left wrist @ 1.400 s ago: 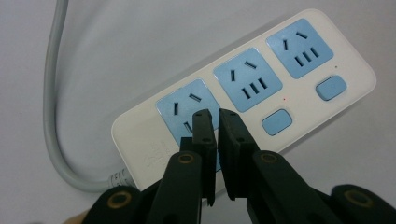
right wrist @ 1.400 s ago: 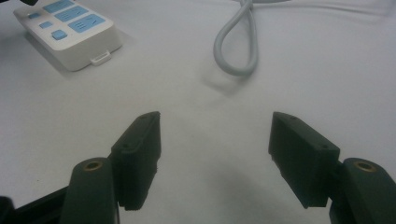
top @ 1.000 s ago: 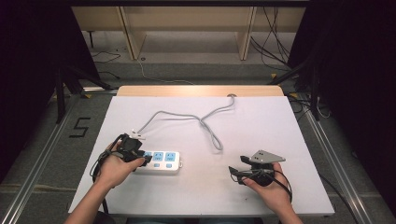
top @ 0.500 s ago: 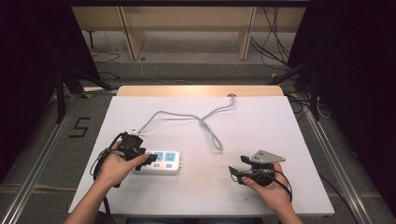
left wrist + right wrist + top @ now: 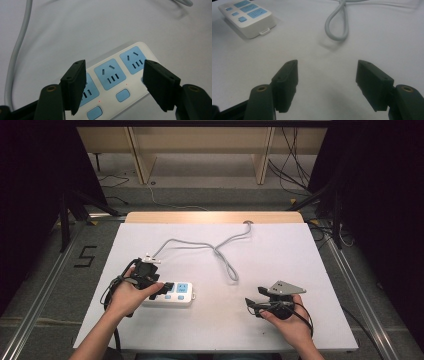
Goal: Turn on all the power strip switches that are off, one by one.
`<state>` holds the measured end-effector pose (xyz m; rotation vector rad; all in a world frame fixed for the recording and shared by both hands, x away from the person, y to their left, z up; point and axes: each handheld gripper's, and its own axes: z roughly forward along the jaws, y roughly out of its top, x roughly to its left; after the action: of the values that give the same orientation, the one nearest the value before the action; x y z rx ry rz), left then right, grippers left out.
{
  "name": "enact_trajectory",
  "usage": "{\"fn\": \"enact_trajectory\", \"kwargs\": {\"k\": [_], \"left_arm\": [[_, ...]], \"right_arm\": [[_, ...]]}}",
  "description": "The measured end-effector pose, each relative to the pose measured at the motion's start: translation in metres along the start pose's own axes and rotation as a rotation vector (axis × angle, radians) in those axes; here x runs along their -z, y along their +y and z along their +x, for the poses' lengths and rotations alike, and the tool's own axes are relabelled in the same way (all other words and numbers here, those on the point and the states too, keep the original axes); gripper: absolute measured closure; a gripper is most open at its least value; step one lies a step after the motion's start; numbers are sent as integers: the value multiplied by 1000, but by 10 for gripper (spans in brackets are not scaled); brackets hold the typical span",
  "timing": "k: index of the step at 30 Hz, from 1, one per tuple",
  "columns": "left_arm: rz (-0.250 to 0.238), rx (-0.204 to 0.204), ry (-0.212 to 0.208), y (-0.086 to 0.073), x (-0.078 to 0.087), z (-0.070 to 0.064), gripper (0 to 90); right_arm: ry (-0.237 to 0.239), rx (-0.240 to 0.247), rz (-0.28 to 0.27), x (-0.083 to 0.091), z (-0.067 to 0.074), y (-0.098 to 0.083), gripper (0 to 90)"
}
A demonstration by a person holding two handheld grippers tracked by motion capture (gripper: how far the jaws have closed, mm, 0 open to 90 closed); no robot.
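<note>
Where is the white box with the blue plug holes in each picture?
High view: the power strip lies low and left on the table, partly under the left claw.
Left gripper view: it fills the lower middle, between the open jaws.
Right gripper view: it sits in the top left corner, far from the right claw.
Shared landmark: the grey cable.

Overhead light hits the white table (image 5: 280, 270) pretty evenly, but both sides of the high view drop into near black. Soft shadows throughout. Both gripper views look a bit soft and grainy, no real glare.
</note>
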<state>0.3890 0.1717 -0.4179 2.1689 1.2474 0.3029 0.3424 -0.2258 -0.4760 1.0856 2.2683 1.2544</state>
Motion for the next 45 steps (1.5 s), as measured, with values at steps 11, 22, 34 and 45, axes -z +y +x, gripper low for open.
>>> {"fn": "enact_trajectory", "kwargs": {"k": [11, 22, 34, 45], "left_arm": [[29, -57, 3, 6, -1, -11, 563], [65, -105, 1, 8, -6, -19, 866], [66, -145, -7, 10, -8, -22, 893], [81, -156, -24, 13, -12, -29, 893]], "right_arm": [[-1, 0, 0, 0, 0, 0, 352], [-1, -2, 1, 0, 0, 0, 352], [-2, 0, 1, 0, 0, 0, 352], [-1, -1, 3, -1, 0, 0, 353]]}}
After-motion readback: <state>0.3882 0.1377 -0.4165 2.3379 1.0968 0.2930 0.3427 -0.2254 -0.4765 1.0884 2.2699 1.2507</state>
